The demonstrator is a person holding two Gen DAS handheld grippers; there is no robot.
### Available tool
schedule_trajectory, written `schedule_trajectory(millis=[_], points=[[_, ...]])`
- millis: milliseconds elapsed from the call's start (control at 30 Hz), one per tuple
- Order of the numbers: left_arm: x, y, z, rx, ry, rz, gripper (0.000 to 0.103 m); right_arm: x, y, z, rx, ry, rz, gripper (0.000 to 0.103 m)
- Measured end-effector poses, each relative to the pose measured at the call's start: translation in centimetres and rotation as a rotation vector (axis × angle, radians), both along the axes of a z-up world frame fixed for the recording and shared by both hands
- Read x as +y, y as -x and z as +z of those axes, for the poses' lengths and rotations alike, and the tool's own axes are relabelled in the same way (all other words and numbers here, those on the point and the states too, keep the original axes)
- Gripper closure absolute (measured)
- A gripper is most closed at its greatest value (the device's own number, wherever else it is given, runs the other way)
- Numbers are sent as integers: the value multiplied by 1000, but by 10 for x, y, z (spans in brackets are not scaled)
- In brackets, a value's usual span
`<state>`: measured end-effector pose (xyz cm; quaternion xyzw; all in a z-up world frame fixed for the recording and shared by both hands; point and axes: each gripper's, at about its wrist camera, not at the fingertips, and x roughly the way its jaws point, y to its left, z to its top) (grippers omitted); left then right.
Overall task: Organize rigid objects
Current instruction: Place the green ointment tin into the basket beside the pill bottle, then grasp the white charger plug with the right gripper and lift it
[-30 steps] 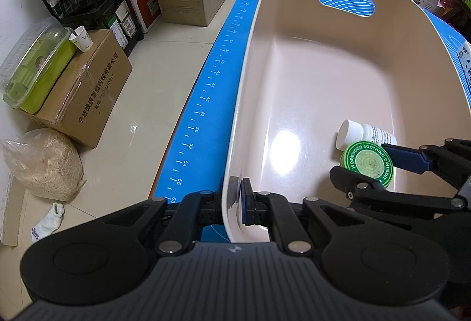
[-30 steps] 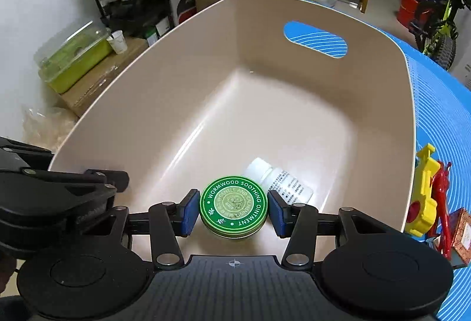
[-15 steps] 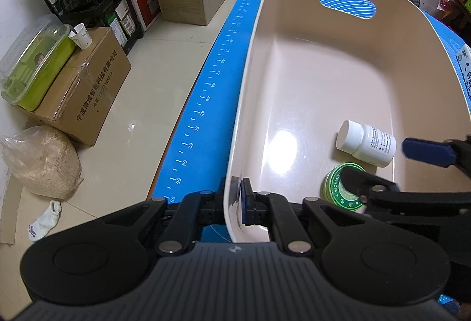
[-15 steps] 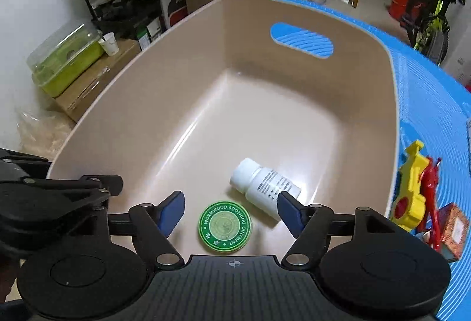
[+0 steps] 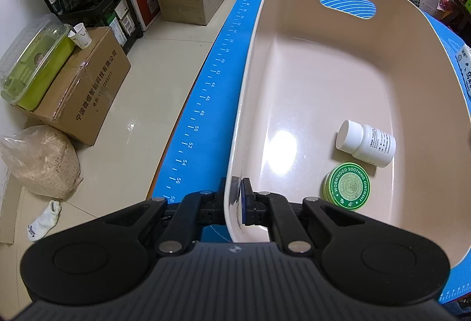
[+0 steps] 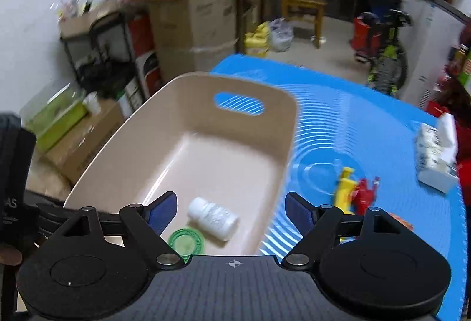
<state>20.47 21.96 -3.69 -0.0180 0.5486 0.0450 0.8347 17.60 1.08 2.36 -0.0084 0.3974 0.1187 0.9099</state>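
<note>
The left gripper (image 5: 237, 197) is clamping the near rim of the beige tub (image 5: 323, 70), one pad inside the wall and one outside. The right gripper (image 6: 231, 210) is hanging above the tub's near end, its jaws having just been opening, wide apart with nothing between them. On the tub floor the green tin (image 5: 347, 186) is lying flat, just beside the white bottle (image 5: 366, 143), which is lying on its side. Farther right on the blue mat (image 6: 353, 126), a yellow toy (image 6: 344, 182) and a red toy (image 6: 363, 193) are lying outside the tub.
</note>
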Motion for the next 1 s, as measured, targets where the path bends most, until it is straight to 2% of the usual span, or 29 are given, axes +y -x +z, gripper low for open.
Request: schedule_trajectory(millis=[133,367,533,767,1000], points=[[-1,0,0,0,0,1,93,-32,10,0,-2,-15,-88,19],[-1,0,0,1,0,1,93,-73,20,-36,115,24,-198,18],[0,0,0,0,-1,1,93,-81,23,-71,186,70,-201,18],[-1,0,-1,4,-4,-1,93,-70,19,-115,289,98,-162,18],[-1,0,-1,5,-7,-1,93,-73,13,-141,356,60,-186,18]])
